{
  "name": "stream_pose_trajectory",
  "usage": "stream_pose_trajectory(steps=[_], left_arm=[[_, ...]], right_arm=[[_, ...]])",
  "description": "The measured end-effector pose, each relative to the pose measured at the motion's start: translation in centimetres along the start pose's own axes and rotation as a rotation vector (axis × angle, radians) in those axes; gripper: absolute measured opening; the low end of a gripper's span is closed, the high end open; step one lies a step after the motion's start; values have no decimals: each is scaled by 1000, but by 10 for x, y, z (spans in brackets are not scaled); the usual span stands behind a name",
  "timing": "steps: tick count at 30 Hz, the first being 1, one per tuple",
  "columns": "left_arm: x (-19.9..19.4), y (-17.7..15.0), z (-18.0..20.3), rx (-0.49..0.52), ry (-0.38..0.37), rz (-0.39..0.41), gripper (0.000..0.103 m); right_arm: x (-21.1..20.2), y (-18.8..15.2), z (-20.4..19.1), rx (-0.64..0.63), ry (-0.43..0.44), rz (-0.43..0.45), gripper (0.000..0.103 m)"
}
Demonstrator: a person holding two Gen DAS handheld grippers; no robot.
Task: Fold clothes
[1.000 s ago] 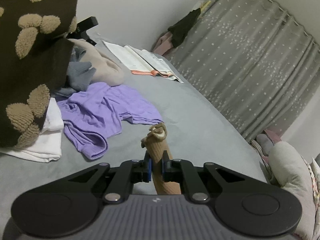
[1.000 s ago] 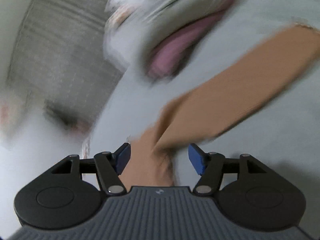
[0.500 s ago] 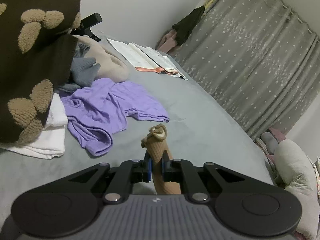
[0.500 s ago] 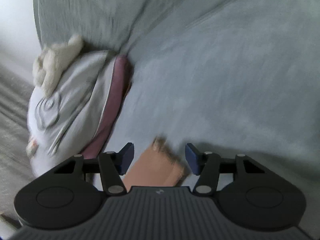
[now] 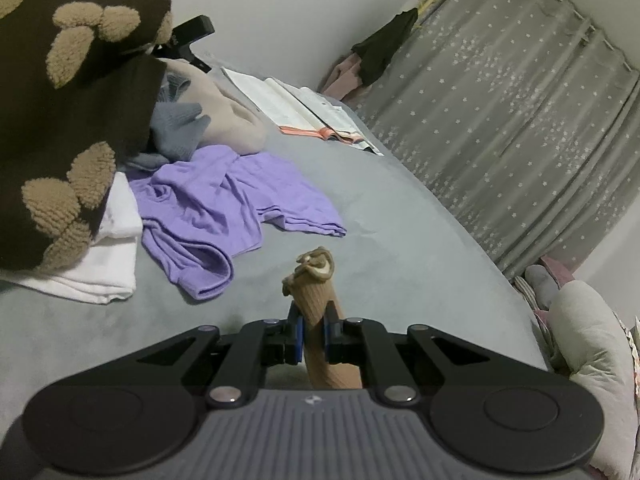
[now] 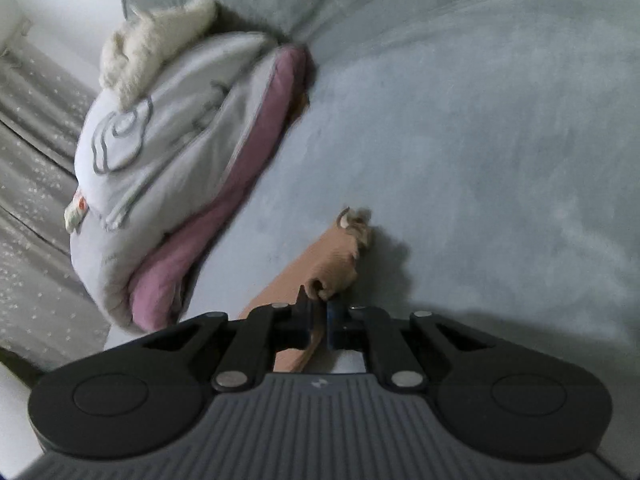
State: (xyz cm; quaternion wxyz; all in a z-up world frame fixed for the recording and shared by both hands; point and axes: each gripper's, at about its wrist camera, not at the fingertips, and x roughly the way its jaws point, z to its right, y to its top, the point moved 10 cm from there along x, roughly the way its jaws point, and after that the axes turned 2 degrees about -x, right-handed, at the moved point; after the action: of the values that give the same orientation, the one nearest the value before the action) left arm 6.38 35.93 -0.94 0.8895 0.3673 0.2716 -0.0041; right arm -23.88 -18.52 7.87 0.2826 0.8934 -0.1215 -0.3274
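Tan ribbed knit garment (image 5: 316, 296), narrow, bunched at tip, lower centre of frame; clamped between blue pads of left gripper (image 5: 311, 330), other end (image 6: 332, 264) pinched tight in right gripper (image 6: 318, 322) over grey bedsheet (image 6: 480, 160). Crumpled purple shirt (image 5: 212, 208) left of centre, folded white cloth (image 5: 108, 264) beside it, fleecy brown sleeve (image 5: 60, 100) upper left. Bare sheet towards starred curtain (image 5: 500, 128) at right
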Motion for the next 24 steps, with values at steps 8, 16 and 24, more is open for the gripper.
stream_pose_trajectory(steps=[8, 16, 24], left_arm=[[-2, 5, 4, -26, -44, 1, 8], [0, 11, 11, -40, -79, -12, 8], [-3, 28, 28, -103, -130, 31, 8]], right_arm=[[-26, 33, -53, -248, 57, 136, 5], [7, 48, -72, -299, 100, 85, 5], [-17, 102, -148, -362, 288, 277, 5]])
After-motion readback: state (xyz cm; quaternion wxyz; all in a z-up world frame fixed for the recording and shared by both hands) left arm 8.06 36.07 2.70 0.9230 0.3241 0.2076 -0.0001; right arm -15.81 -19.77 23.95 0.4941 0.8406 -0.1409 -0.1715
